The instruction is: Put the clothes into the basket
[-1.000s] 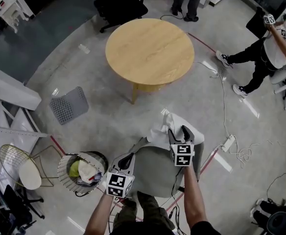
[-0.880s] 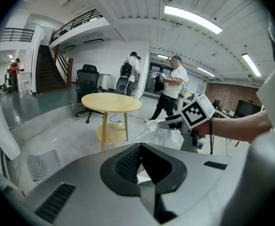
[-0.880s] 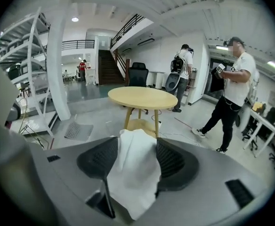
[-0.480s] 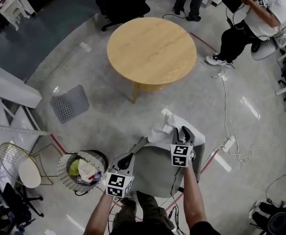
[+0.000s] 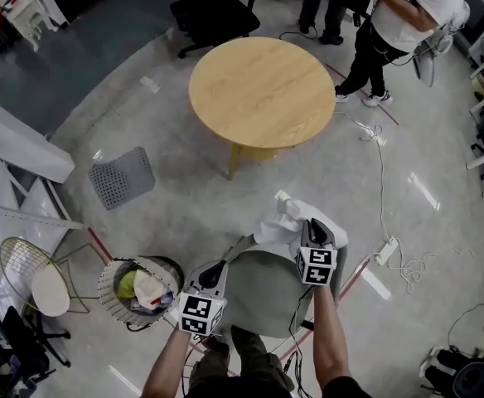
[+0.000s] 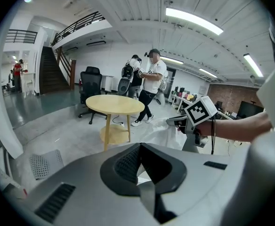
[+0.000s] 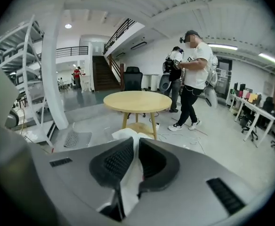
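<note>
A white cloth point(image 5: 285, 220) lies draped over the back of a grey chair point(image 5: 263, 293) right in front of me. My right gripper point(image 5: 315, 235) sits at the chair's back edge. Its jaws have just been closing and now pinch a fold of the cloth point(image 7: 127, 173) between the pads of the right gripper point(image 7: 136, 142). My left gripper point(image 5: 212, 274) hovers at the chair's left edge, shut with nothing in it; the left gripper view shows its tips point(image 6: 140, 147) meeting. The wire basket point(image 5: 109, 276) stands on the floor to the left, holding yellow-green and white clothes point(image 5: 145, 288).
A round wooden table point(image 5: 263, 89) stands ahead, a black office chair point(image 5: 213, 11) behind it. People point(image 5: 399, 23) stand at the far right. A power strip with cables point(image 5: 387, 251) lies right of the chair. A grey perforated panel point(image 5: 119, 177) and a wire chair point(image 5: 31, 276) are on the left.
The right gripper's jaws have closed from wide open onto the white cloth. The person in the background has walked from the right edge to the far side of the table. My left gripper stayed put.
</note>
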A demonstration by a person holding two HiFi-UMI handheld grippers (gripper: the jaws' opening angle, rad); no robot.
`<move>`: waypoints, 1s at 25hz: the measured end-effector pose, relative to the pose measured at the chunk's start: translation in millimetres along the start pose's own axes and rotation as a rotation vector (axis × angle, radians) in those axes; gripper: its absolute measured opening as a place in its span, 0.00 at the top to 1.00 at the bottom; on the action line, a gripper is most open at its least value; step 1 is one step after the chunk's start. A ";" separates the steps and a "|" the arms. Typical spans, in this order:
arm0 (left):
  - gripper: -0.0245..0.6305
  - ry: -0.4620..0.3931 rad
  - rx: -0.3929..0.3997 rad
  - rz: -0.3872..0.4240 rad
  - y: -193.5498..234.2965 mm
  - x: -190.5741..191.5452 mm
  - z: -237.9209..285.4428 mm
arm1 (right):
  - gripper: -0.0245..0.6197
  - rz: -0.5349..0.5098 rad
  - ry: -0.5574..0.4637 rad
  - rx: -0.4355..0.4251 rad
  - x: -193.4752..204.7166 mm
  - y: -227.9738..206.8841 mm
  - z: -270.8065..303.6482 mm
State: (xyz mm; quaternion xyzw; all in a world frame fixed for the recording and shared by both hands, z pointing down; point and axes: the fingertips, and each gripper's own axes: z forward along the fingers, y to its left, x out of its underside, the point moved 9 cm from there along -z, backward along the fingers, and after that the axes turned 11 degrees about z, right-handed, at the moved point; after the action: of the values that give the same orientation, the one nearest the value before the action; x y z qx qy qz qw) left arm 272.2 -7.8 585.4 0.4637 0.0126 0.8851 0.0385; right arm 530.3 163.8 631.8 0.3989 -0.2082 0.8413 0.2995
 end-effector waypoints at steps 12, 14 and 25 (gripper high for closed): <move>0.95 -0.079 -0.067 -0.001 11.6 -16.3 -45.9 | 0.88 0.024 -0.176 -0.074 -50.0 37.1 -58.4; 0.95 -0.100 -0.084 0.003 11.5 -20.1 -57.9 | 0.88 0.018 -0.210 -0.097 -60.7 45.8 -73.0; 0.95 -0.173 -0.223 0.002 22.9 -20.5 -152.8 | 0.88 -0.027 -0.320 -0.251 -97.6 117.7 -151.4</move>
State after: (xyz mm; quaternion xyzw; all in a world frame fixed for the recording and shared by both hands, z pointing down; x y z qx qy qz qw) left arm 156.9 -30.2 482.8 0.5313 -0.0896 0.8376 0.0899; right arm 417.8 133.6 450.9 0.4900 -0.3511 0.7303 0.3213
